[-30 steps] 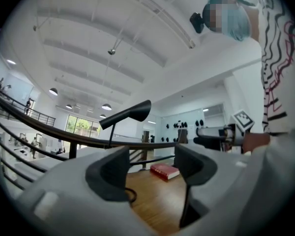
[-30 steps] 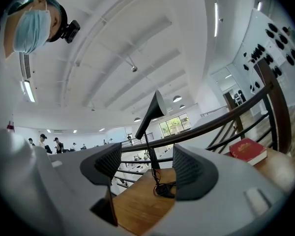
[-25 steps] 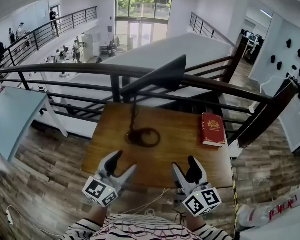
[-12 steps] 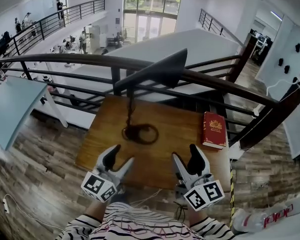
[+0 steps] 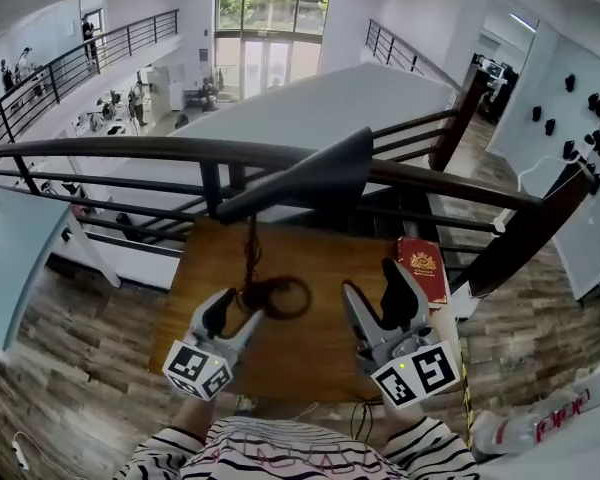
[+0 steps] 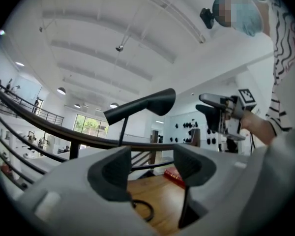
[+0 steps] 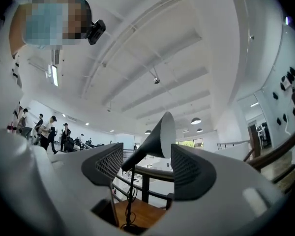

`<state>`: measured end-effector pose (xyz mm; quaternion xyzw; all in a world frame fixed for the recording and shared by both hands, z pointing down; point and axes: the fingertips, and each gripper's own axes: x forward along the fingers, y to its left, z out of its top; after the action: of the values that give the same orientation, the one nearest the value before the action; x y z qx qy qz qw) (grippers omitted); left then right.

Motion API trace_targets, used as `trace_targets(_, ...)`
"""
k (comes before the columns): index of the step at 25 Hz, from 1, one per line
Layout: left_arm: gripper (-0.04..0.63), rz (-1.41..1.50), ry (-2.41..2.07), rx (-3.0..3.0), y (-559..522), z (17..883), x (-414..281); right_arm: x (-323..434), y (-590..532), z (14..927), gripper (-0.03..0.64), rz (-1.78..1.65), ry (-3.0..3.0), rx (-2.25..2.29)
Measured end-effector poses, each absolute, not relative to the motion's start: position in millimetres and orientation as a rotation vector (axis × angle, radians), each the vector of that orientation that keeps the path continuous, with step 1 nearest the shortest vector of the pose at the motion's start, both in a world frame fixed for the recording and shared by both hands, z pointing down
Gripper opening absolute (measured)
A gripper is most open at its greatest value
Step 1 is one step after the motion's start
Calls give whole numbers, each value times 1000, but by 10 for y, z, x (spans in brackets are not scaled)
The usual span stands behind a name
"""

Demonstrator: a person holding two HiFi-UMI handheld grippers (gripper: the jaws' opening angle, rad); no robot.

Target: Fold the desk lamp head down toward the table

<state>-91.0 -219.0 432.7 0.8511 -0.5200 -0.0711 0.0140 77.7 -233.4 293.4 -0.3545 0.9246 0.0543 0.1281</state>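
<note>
Head view: wooden worktop [image 5: 310,353] set against a dark railing [image 5: 130,150] over an open atrium. Desk lamp [image 5: 300,180] stands mid-worktop on a ring base [image 5: 276,296], stem upright, cone head raised, long axis near level, wide end to the right. Red book [image 5: 422,266] at the right edge. Left tongs [image 5: 238,313] and right tongs [image 5: 372,283] gape, jaws just closed slightly, nothing between. Bare wood around the base.

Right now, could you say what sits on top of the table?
The desk lamp's ring base and a red book at the right edge; the left gripper and right gripper hide part.
</note>
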Motion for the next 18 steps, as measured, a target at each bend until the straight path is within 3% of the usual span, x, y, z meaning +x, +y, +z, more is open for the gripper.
trace_targets(18,232,-228,-1540,2703,-3242,4334,-1541,213,-3187,1824,255,551,2615,-1154)
